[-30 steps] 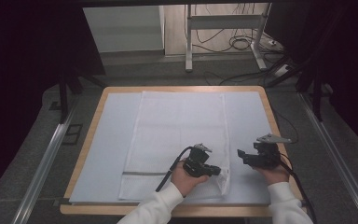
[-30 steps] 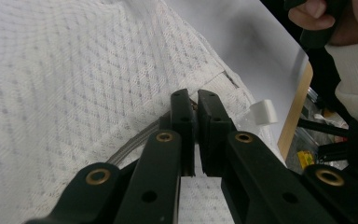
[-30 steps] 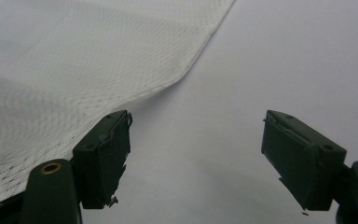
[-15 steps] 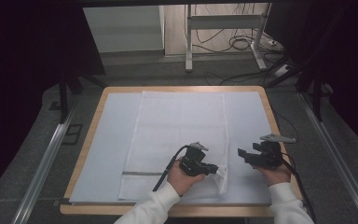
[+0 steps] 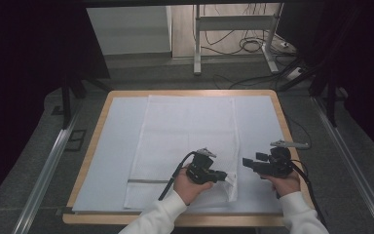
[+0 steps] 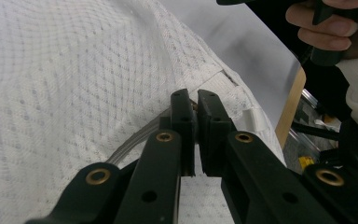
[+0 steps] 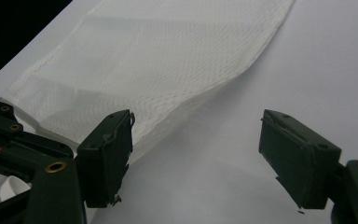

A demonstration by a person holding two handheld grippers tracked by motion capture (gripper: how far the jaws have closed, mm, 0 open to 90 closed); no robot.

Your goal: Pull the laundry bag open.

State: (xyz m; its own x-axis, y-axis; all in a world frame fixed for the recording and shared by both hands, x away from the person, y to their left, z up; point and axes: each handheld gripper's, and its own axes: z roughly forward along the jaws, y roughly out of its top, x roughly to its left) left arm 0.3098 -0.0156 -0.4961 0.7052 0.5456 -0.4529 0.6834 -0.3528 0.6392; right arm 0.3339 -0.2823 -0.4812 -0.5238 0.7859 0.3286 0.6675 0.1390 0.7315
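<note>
High view, cloth: I see a white mesh cloth (image 5: 185,141) lying flat along the middle of the pale sheet (image 5: 112,156) that covers the wooden-edged table (image 5: 277,105). A grey stripe crosses the cloth near its near end.
High view, left gripper: my left gripper (image 5: 222,176) is at the near right corner of the cloth, over its right edge. The corner is lifted and a little crumpled there.
High view, right gripper: my right gripper (image 5: 247,163) is just to the right of the cloth, above the bare sheet, near the left gripper but apart from it. Its jaws point toward the cloth.
Left gripper view, jaws: I see the two black jaws pressed nearly together, and a fold of the cloth (image 6: 74,79) with its hem is pinched between the tips.
Left gripper view, surroundings: the right hand (image 6: 326,28) is at the top right, and the table edge shows under it.
Right gripper view, jaws: the jaws of the right gripper (image 7: 196,158) are spread wide, with only the pale sheet (image 7: 317,60) between them.
Right gripper view, cloth: the cloth (image 7: 168,60) lies beyond the left jaw, and its raised edge passes just beside that jaw. I cannot tell if it touches.
Right gripper view, other gripper: part of the left gripper (image 7: 9,135) shows at the left side.
</note>
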